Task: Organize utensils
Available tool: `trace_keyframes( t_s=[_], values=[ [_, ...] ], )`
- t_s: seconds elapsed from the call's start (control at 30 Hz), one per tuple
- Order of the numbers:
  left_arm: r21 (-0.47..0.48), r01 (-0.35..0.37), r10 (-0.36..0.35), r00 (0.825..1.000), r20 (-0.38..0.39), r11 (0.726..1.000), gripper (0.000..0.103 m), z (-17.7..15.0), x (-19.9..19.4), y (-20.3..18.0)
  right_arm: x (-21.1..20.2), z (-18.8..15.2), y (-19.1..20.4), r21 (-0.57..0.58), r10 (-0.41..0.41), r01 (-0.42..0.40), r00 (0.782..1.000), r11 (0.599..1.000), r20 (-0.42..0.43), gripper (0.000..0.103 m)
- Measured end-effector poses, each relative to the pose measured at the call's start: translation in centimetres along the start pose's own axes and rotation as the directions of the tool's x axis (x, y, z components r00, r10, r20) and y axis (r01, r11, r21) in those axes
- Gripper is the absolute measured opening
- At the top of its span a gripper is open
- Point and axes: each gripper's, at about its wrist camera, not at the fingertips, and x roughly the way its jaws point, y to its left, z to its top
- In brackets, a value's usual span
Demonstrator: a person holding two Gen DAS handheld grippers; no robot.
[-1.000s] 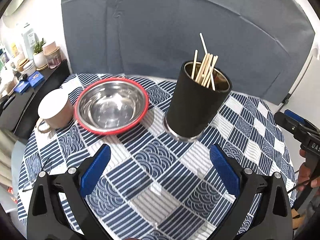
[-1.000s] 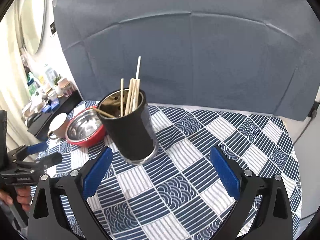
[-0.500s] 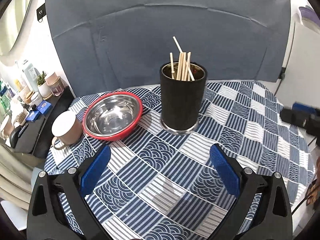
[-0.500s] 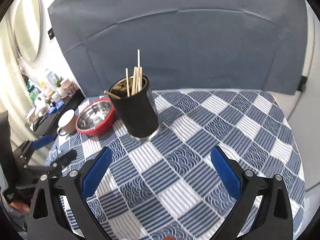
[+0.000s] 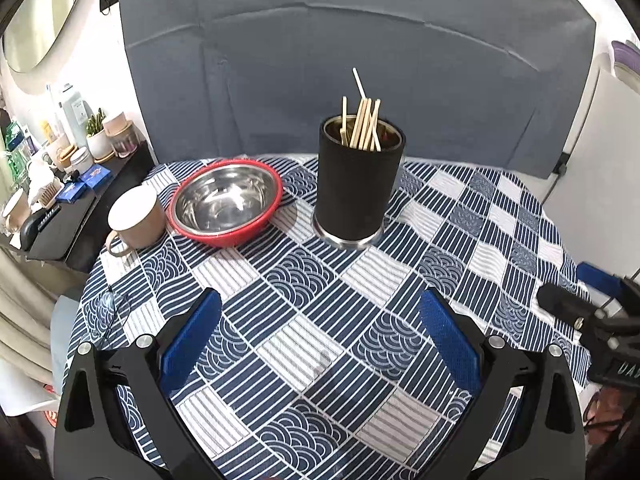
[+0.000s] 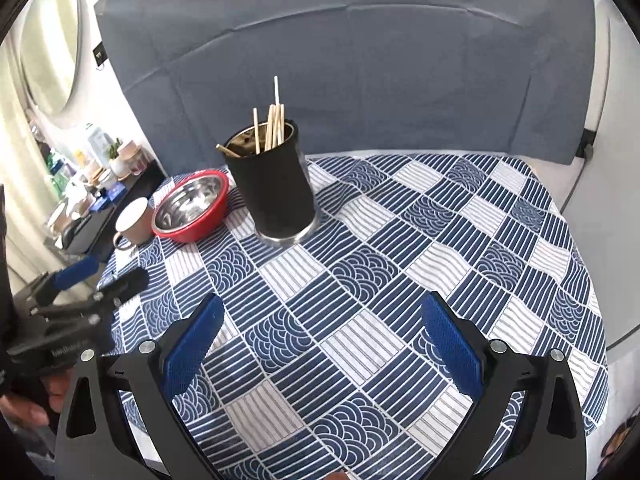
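Note:
A black cylindrical holder [image 5: 356, 192] stands upright on the blue patterned tablecloth [image 5: 320, 320], with several wooden chopsticks [image 5: 362, 124] standing in it. It also shows in the right wrist view [image 6: 278, 192], with its chopsticks [image 6: 274, 128]. My left gripper [image 5: 320, 340] is open and empty, low over the cloth, well short of the holder. My right gripper [image 6: 320, 344] is open and empty too, near the table's front. Each gripper shows at the edge of the other's view, the right one [image 5: 588, 300] and the left one [image 6: 100, 276].
A red-rimmed steel bowl [image 5: 228, 202] sits left of the holder, with a beige mug [image 5: 136, 216] beside it. A dark side shelf [image 5: 60, 216] with bottles and pots stands off the table's left. A blue-grey backdrop [image 5: 360, 60] rises behind the table.
Both grippers have pulled back and up from the holder, which looks smaller and farther. Both stayed open and empty.

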Motion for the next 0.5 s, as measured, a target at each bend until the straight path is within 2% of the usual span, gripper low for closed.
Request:
trace_keyframes(
  t_s=[0.2, 0.5],
  values=[
    [-0.023, -0.019, 0.019, 1.000, -0.017, 1.000, 0.097, -0.2, 0.4, 0.6, 0.3, 0.1, 0.5, -0.008, 0.004, -0.005, 1.000, 1.000, -0.008, 0.095],
    [-0.089, -0.004, -0.002, 0.998, -0.070, 0.996, 0.097, -0.5, 1.5, 2.3, 1.0, 0.3, 0.4, 0.004, -0.001, 0.001, 1.000, 1.000, -0.021, 0.095]
  ],
)
